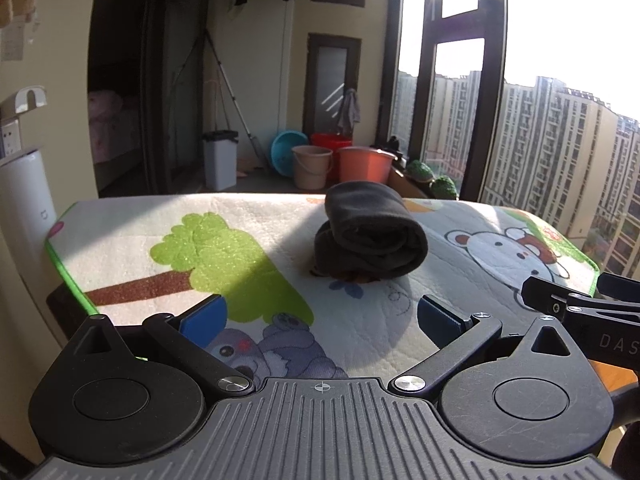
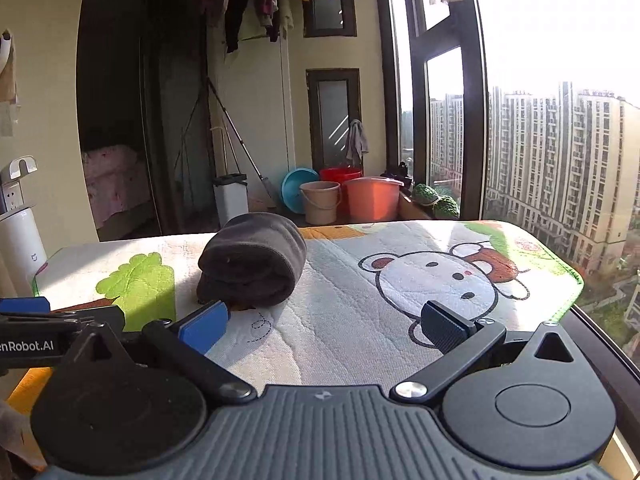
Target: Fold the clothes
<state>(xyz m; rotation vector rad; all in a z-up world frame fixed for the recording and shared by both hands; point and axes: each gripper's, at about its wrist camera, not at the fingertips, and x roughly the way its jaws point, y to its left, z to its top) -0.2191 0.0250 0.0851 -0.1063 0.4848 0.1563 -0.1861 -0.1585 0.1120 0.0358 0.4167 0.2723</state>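
Desk (image 1: 120,216): covered edge to edge by a cartoon mat (image 2: 360,344) printed with a tree, a bear and a purple animal; the padded cover gives cloth a soft, flat place to be worked, which is likely why the folding is done here beside the window.

Dark garment (image 1: 370,236): the landmark for all that follows. It lies on the mat as a thick folded bundle, layers stacked and the rounded fold edge turned toward the cameras. It rests on its own, touched by nothing. Something small and brownish peeks out beneath its near edge; what it is cannot be told. Judged from its compact shape, this piece looks finished or nearly so.

Left gripper (image 1: 320,316): hovers on the near side of the dark garment, apart from it, aimed straight at it. Its jaws are spread wide and hold nothing, blue pads (image 1: 204,316) facing inward; a stance that suits either a fresh grasp or having let go.

Right gripper (image 2: 320,320): also on the near side of the dark garment, but off to its right, over the bear print. Jaws wide apart and empty; its left pad sits just in front of the bundle's near edge in this view, though contact cannot be confirmed.

Buckets (image 2: 344,198): on the floor well beyond the dark garment, no part of the work.
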